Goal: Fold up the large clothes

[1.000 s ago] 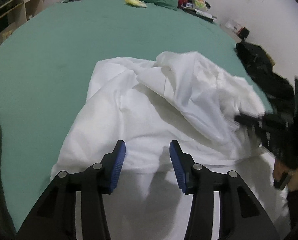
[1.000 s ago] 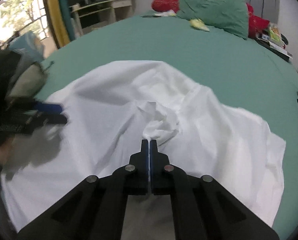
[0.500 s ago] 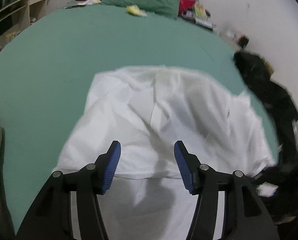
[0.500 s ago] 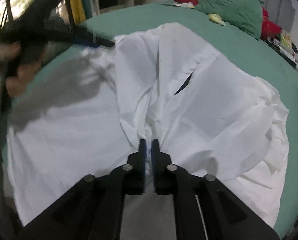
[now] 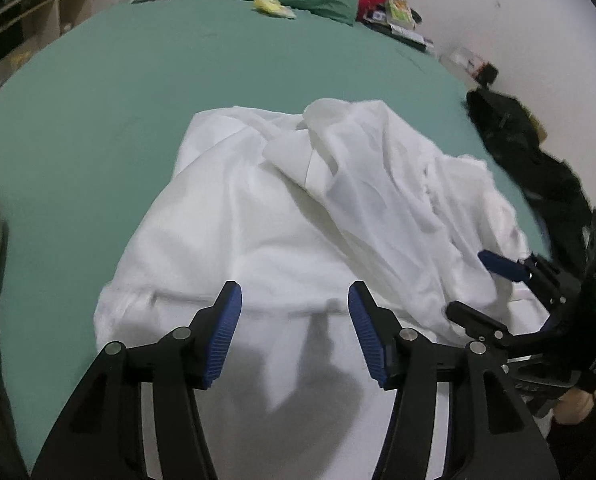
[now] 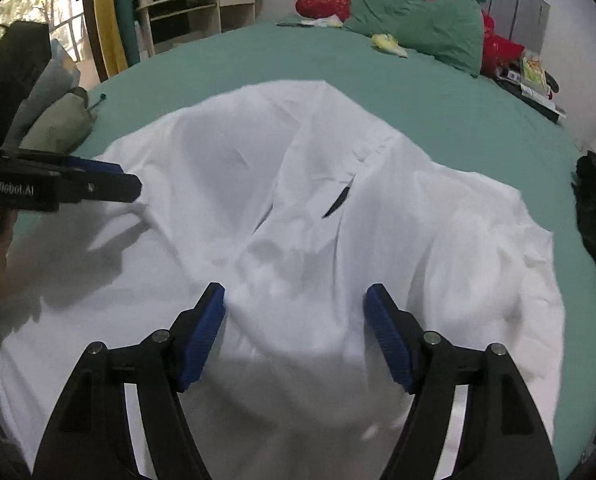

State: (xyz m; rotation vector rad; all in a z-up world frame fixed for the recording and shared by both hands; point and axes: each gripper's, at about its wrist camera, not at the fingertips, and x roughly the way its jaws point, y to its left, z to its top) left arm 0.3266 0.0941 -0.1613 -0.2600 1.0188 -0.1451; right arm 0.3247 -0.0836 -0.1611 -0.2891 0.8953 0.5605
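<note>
A: You're hovering both grippers over the white garment (image 6: 337, 216), which is lying rumpled across the near part of the green bed (image 6: 437, 104). Your left gripper (image 5: 294, 334) is standing open and empty; your right gripper (image 6: 294, 334) has just been opening, nothing pinched between its pads

B: It's looking thin, limp and light, so it's likely sagging wherever you're lifting. I'd be pinching a hem or seam at the near edge
</note>
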